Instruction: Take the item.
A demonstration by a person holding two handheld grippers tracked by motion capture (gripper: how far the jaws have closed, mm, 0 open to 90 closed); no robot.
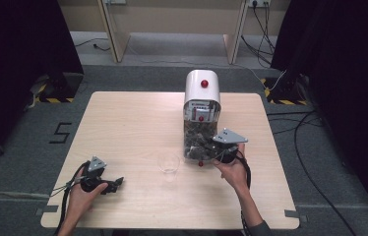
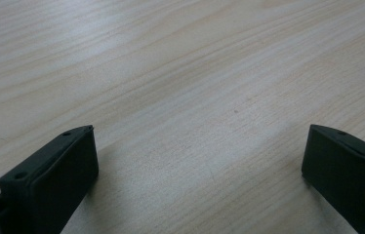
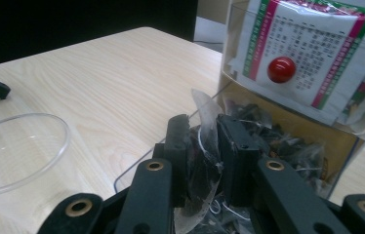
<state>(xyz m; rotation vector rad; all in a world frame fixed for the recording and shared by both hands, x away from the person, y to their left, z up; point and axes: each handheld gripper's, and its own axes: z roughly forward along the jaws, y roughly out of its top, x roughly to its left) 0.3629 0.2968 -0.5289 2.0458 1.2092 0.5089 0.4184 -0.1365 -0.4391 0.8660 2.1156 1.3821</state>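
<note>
Right gripper [image 3: 204,141] is clamped on a clear sachet [image 3: 205,117], pinched at its upper edge at the open front of the dispenser [image 1: 202,88]. Judged light, limp and slick; a grip on the seam suits it. Left gripper [image 2: 197,170] stands wide apart, idle over the table [image 2: 180,73]. Printed label [image 3: 312,53] behind the red knob [image 3: 281,69]: illegible. Plastic cup [image 3: 14,151] stands near.
</note>
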